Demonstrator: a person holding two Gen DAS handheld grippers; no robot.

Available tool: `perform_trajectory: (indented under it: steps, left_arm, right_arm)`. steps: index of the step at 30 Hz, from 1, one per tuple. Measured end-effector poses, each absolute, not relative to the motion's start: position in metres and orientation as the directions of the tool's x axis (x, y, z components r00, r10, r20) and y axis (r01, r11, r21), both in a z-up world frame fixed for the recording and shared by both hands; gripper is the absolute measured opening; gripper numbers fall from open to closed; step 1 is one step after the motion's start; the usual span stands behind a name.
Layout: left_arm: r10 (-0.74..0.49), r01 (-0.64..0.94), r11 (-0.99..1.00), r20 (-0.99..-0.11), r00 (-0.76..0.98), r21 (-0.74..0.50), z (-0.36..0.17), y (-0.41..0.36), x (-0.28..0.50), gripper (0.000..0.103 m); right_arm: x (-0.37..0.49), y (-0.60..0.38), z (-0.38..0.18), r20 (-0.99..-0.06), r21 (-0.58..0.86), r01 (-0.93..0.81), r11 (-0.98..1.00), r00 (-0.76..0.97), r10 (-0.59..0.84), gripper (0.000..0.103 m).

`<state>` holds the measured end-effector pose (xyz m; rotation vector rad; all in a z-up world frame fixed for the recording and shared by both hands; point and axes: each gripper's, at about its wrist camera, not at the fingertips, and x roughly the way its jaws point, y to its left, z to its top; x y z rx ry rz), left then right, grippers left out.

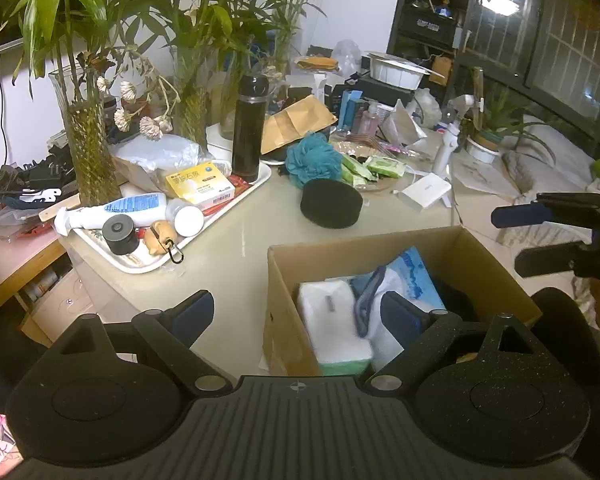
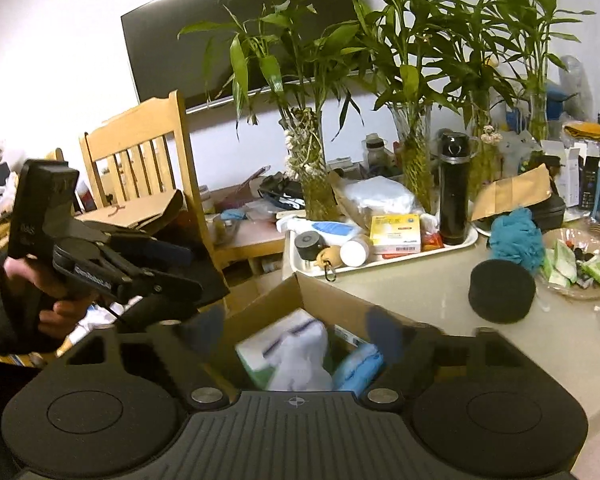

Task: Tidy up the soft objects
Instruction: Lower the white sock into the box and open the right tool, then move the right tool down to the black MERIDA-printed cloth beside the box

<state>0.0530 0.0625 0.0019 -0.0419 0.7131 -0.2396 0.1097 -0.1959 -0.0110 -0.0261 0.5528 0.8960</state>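
Your right gripper [image 2: 296,332] stands wide and empty over the cardboard box [image 1: 284,280], a white cloth [image 2: 300,356] inside. Your left gripper [image 1: 300,312] is wide and empty too. Next, I'd judge, reach for the black sponge [image 1: 331,203] mid-table.

We cannot read the print on the yellow box [image 1: 200,187] on the tray [image 1: 236,200], nor the label on the white bottle [image 1: 116,210] beside it. In the carton [image 1: 288,264], the white cloth [image 2: 300,356] is smeared by motion and we cannot tell what it is; the blue pack [image 1: 414,276] is half buried. Our right gripper [image 2: 300,326] shows blurred fingertips [image 2: 386,334]. In the left view the frame's right edge cuts that gripper off. The basket [image 2: 580,292] holds items too small to name
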Motion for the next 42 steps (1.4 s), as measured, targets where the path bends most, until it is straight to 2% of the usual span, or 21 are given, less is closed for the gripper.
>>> perform_trajectory:
  steps: [3,19,38,42]
  left_arm:
    - [-0.232,0.207,0.971,-0.645,0.728,-0.116,0.002,0.062,0.052,0.092]
    - [-0.248,0.243,0.965,-0.65,0.718,-0.099,-0.001,0.048,0.063,0.092]
    - [-0.295,0.282,0.951,-0.649,0.702,-0.127,-0.003,0.039,0.094,0.091]
    - [-0.335,0.302,0.939,-0.639,0.692,-0.166,0.0,0.036,0.103,0.091]
  right_arm:
    - [0.111,-0.2,-0.016,-0.482,0.186,-0.723,0.665,0.523,0.703,0.103]
    - [0.119,-0.252,-0.029,-0.514,0.202,-0.566,0.799,0.633,0.579,0.103]
    - [0.134,-0.258,-0.037,-0.517,0.231,-0.521,0.822,0.65,0.557,0.103]
    - [0.144,-0.265,-0.03,-0.496,0.285,-0.498,0.819,0.655,0.57,0.103]
